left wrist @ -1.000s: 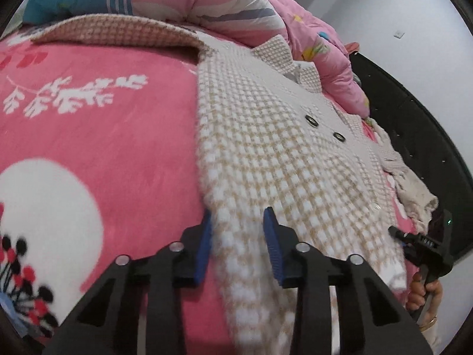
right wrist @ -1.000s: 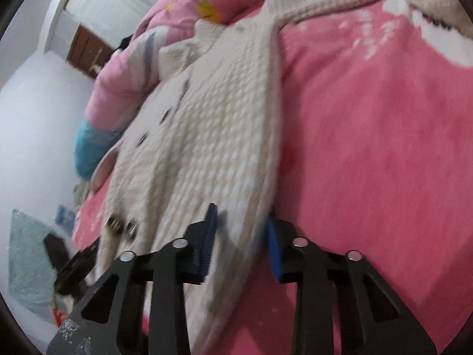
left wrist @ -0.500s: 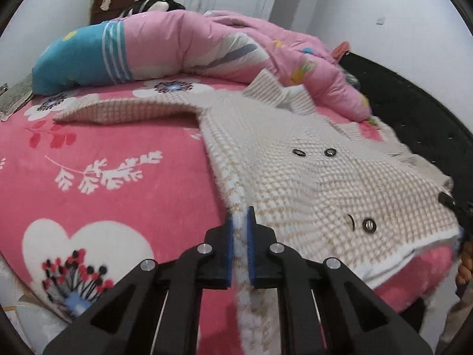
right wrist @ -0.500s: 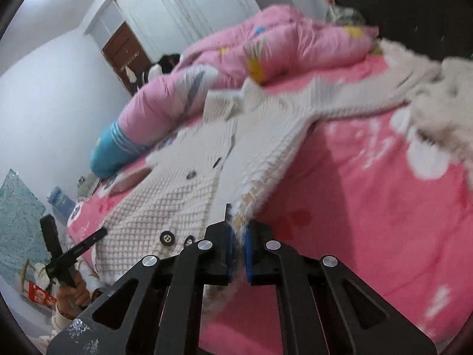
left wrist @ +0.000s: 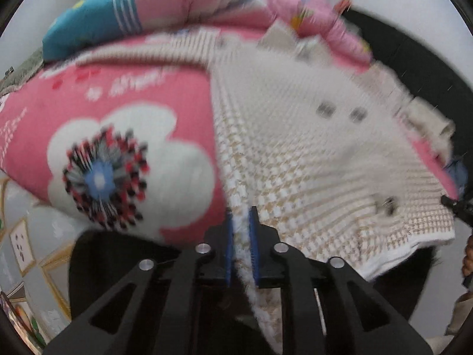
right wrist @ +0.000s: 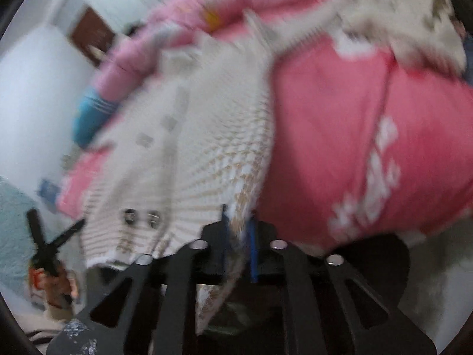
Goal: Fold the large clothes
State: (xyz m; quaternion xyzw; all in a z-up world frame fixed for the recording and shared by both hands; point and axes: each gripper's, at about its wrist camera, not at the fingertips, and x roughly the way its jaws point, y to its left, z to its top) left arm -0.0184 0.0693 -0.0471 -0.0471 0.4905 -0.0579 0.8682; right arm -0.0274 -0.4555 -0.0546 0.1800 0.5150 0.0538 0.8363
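Left gripper (left wrist: 240, 244) grips the cardigan (left wrist: 295, 148) hem edge between its pads, jaws easing apart; right gripper (right wrist: 239, 244) holds the opposite hem corner, jaws also opening. Cardigan lies buttons-up on the bed (left wrist: 133, 94), long axis running away from both grippers toward the collar. Heavy motion blur; far sleeve probably bunched, can't confirm.
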